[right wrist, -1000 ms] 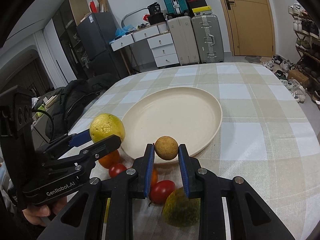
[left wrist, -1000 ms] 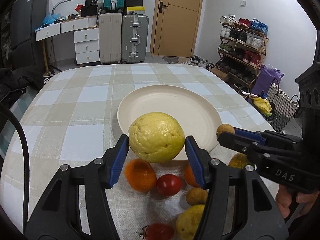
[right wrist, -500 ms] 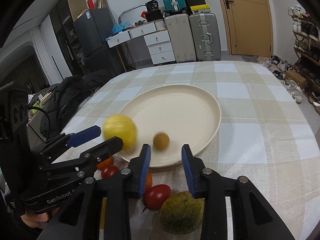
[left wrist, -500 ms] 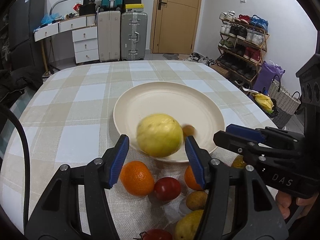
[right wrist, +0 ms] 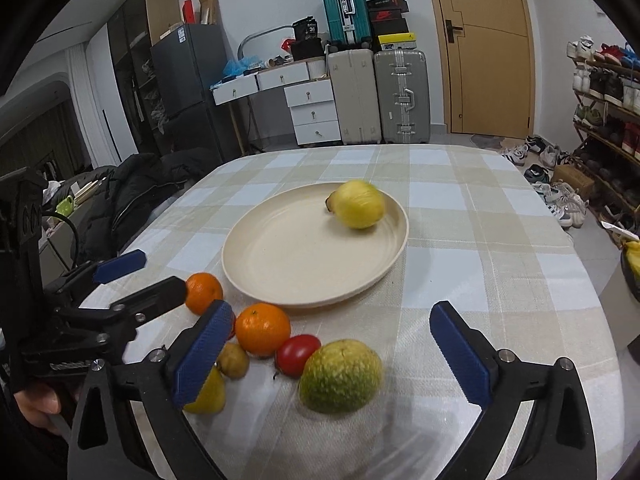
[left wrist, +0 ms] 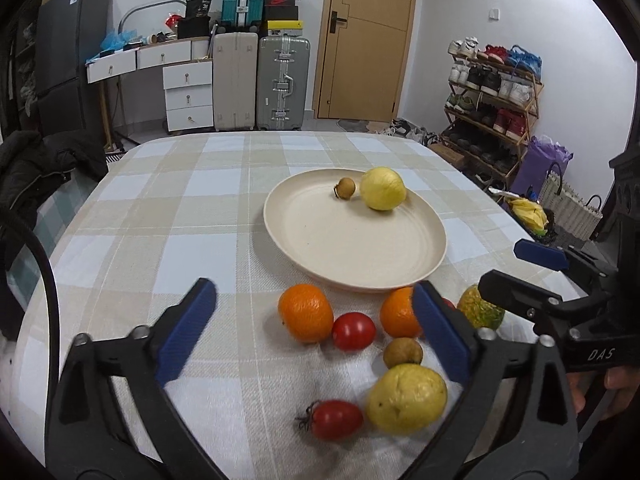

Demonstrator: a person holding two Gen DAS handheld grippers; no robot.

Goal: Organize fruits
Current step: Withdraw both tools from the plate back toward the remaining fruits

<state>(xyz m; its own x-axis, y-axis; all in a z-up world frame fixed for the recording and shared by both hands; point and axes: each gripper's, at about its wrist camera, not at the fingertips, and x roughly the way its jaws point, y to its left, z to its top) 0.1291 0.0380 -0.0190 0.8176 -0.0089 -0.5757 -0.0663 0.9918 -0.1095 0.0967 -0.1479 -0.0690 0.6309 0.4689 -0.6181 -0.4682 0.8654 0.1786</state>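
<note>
Two fruits on plate [left wrist: 434,246]: yellow fruit [left wrist: 383,189], small brown fruit [left wrist: 346,188] | both jaws wide, just opened, empty

A woven, matt checked tablecloth [left wrist: 160,208] covers the table; the cream plate [left wrist: 352,256] looks smooth and matt with faint rings, the 2 tomatoes [left wrist: 353,331] glossy, the oranges [left wrist: 306,313] finely dimpled, the green-yellow fruit [right wrist: 340,376] rough
</note>
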